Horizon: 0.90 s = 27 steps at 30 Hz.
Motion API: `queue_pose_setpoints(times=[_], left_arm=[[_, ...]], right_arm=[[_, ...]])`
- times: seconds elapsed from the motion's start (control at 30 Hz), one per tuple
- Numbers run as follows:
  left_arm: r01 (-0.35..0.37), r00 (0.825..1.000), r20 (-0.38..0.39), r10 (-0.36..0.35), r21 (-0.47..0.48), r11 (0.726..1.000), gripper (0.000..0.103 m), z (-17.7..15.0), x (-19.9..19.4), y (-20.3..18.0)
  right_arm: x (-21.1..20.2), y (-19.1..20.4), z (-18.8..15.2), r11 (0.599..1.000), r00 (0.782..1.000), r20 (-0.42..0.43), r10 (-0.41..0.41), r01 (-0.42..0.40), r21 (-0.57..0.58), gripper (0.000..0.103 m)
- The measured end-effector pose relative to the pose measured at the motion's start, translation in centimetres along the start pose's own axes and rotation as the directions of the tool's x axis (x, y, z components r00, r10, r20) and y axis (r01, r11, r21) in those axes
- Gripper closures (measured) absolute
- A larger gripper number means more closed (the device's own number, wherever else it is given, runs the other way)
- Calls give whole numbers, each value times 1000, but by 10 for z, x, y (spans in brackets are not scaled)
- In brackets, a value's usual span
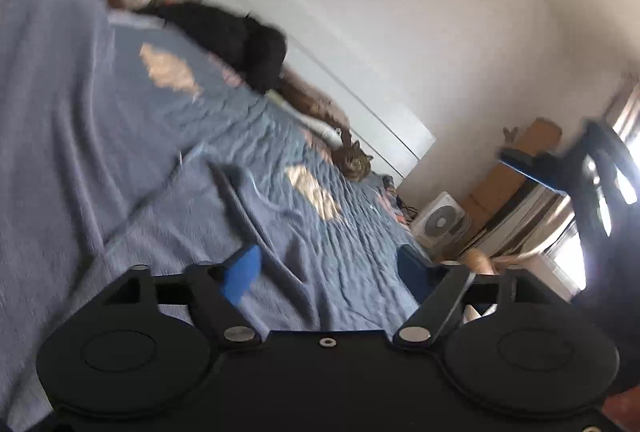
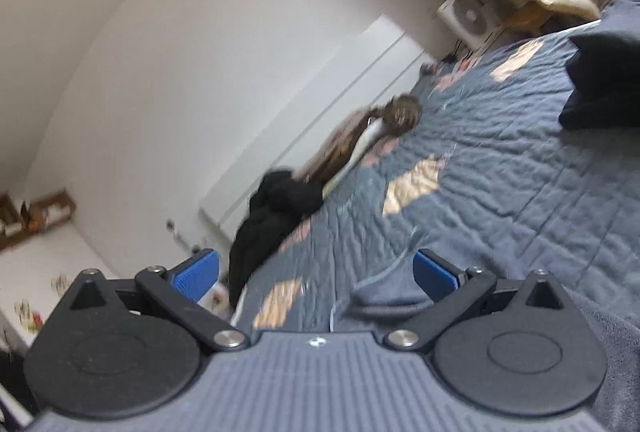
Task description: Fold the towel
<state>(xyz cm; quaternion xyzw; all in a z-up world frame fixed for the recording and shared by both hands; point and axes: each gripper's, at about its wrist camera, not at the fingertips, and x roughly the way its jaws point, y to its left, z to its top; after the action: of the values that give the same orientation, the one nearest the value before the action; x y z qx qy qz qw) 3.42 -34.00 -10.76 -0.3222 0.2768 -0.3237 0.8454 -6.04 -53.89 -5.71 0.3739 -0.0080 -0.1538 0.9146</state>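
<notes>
The left gripper point(image 1: 332, 264) has its blue-padded fingers point(image 1: 240, 274) spread wide apart, with nothing clamped between them. The right gripper point(image 2: 316, 274) likewise has its fingers point(image 2: 434, 274) spread wide, holding nothing. Both views are tilted and blurred. In the left wrist view the right gripper point(image 1: 608, 168) shows at the right edge, raised and blurred.

Cat point(image 1: 354, 162) and dark clothes point(image 1: 236, 40) on quilt point(image 1: 328, 252), by wall point(image 1: 400, 12).
</notes>
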Motion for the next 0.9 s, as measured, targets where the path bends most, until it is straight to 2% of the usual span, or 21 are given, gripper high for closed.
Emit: queue_pose_setpoints(times=[0.07,0.13,0.17,0.2,0.27,0.37,0.47,0.57,0.6,0.63,0.7,0.77,0.83,0.87,0.9], left_arm=[[38,998,-39,-42,-84,996,18,1,3,6],[84,996,-34,-88,-109,990,19,2,2,8],[98,994,-27,-101,-103,990,19,3,2,8],[106,994,-17,-108,-83,991,25,3,1,7],[122,992,1,-122,-44,992,26,5,-2,6],[126,992,15,-126,-12,992,28,7,-2,7],[115,993,4,-115,-57,992,27,1,4,12],[105,994,-24,-109,-134,985,10,-4,11,19],[85,996,-19,-87,-91,992,8,-4,12,17],[53,999,0,-53,-2,999,8,-3,12,12],[-18,999,45,10,174,985,8,-2,12,4],[-95,993,100,64,341,935,5,-1,11,-5],[-166,982,164,97,483,860,2,2,10,-12],[-187,977,184,104,523,832,0,7,10,-12],[-196,977,180,116,540,819,0,13,13,-11]], right_arm=[[-3,1,4,1000,999,32,-9,9,-8,0],[-5,2,7,1000,998,63,-18,19,-15,0],[-5,4,6,999,998,60,2,0,-35,0],[-4,5,6,999,998,53,34,-32,-44,0],[-2,6,5,994,994,37,101,-99,-53,0],[3,3,2,1000,999,27,23,-23,-3,0],[5,0,0,999,999,23,32,-32,2,0],[5,-2,1,999,999,24,34,-34,-1,0],[6,-3,3,999,999,16,35,-35,-8,0],[10,-2,5,999,999,-10,33,-33,-40,0],[15,2,16,987,1000,-20,10,-13,-161,0],[22,4,25,950,1000,-6,-24,21,-312,0],[34,4,32,867,997,38,-65,76,-493,0],[40,5,36,811,995,63,-82,104,-576,0],[53,1,40,774,996,30,-88,87,-627,0]])
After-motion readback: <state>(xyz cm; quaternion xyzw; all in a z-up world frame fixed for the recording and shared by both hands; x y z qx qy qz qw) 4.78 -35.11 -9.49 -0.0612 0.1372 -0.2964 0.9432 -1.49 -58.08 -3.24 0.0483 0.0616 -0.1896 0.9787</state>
